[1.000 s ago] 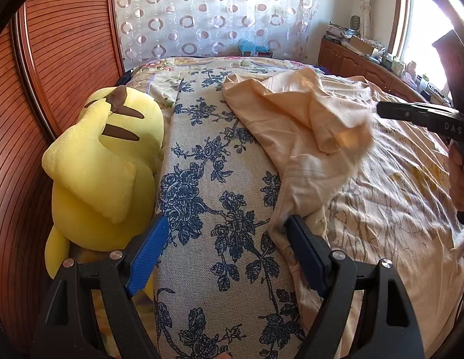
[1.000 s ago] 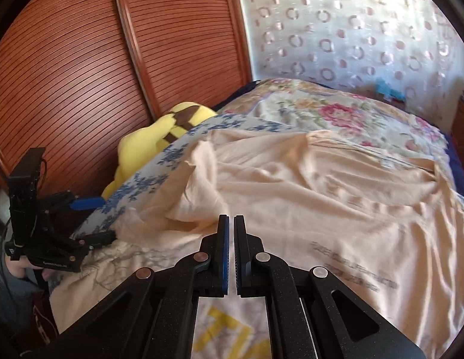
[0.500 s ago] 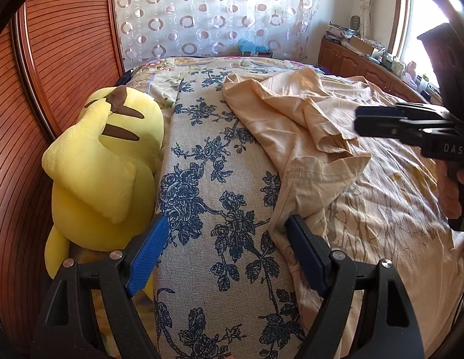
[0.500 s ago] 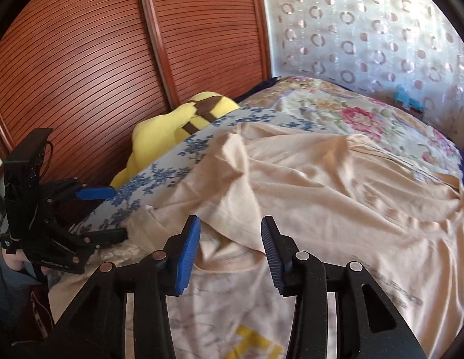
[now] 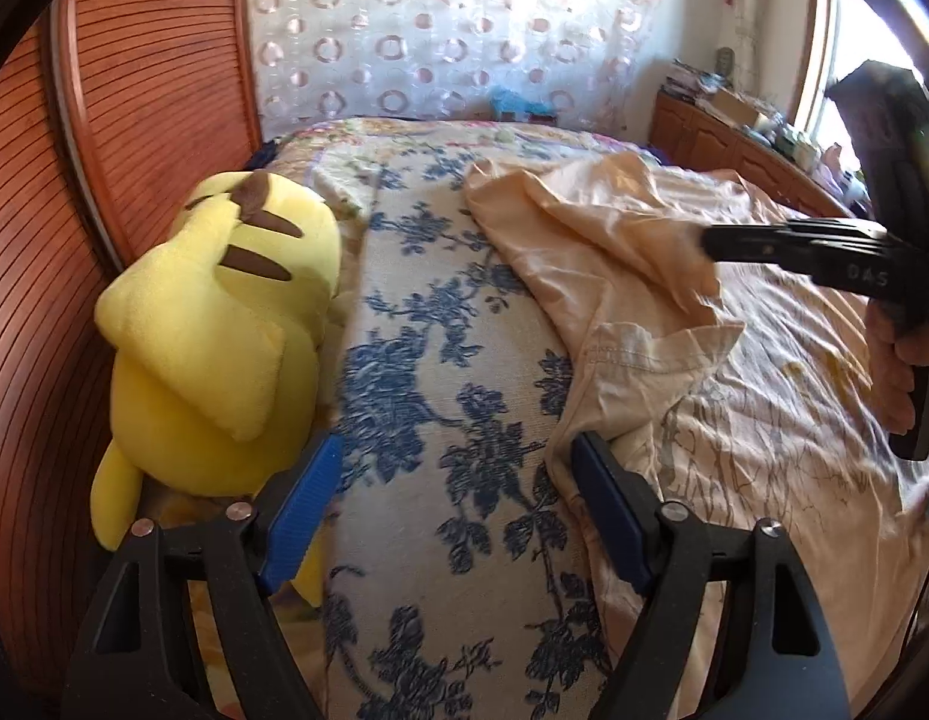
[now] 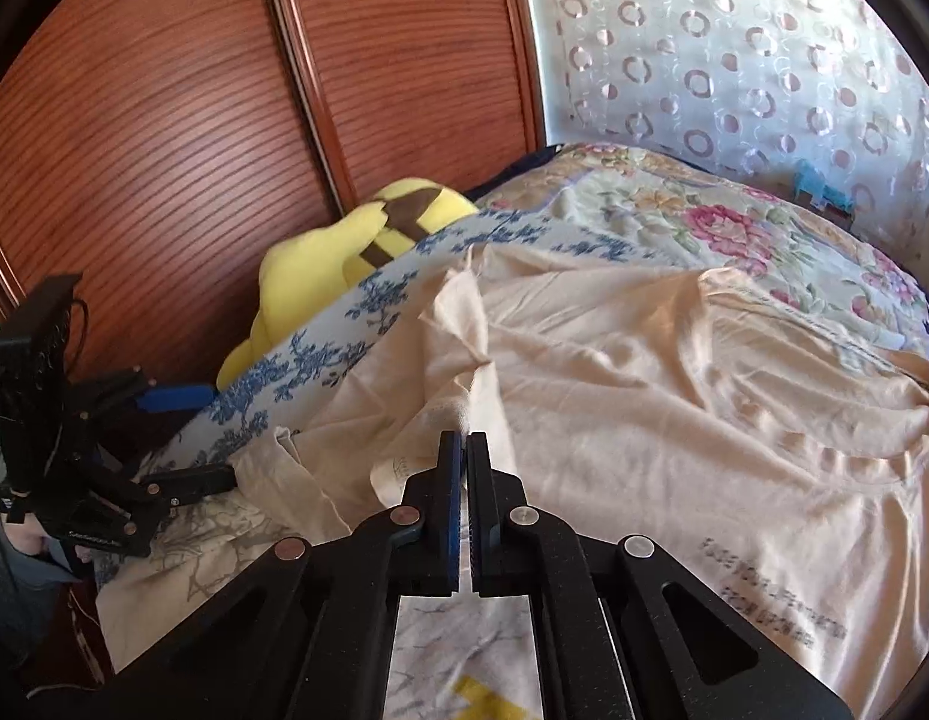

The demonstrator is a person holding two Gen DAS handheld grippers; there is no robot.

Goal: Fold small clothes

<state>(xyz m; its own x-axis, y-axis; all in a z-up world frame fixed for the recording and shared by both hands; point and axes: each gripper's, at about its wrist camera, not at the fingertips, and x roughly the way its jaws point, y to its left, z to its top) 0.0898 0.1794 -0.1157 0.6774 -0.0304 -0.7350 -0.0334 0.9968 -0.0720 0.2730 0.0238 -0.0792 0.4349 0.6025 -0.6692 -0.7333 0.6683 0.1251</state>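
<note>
A peach T-shirt (image 6: 674,396) lies spread on the bed, printed side up near me, its far part folded over. It also shows in the left wrist view (image 5: 632,276). My right gripper (image 6: 464,450) is shut on a fold of the shirt's sleeve edge and lifts it slightly; in the left wrist view it (image 5: 710,243) pinches the cloth at the right. My left gripper (image 5: 458,504) is open, its right finger (image 5: 608,510) beside the shirt's near edge, holding nothing. It shows at the left of the right wrist view (image 6: 182,438).
A yellow plush toy (image 5: 218,348) lies at the bed's left edge against brown slatted wardrobe doors (image 6: 224,120). A blue-flowered cloth (image 5: 434,420) covers the bed under the shirt. A floral bedspread (image 6: 734,234) and a curtain (image 6: 734,48) lie beyond. A wooden cabinet (image 5: 734,150) stands at the right.
My right gripper opened half a second ago, then moved forward and shut on the shirt's sleeve fold. The left gripper has stayed open and still.
</note>
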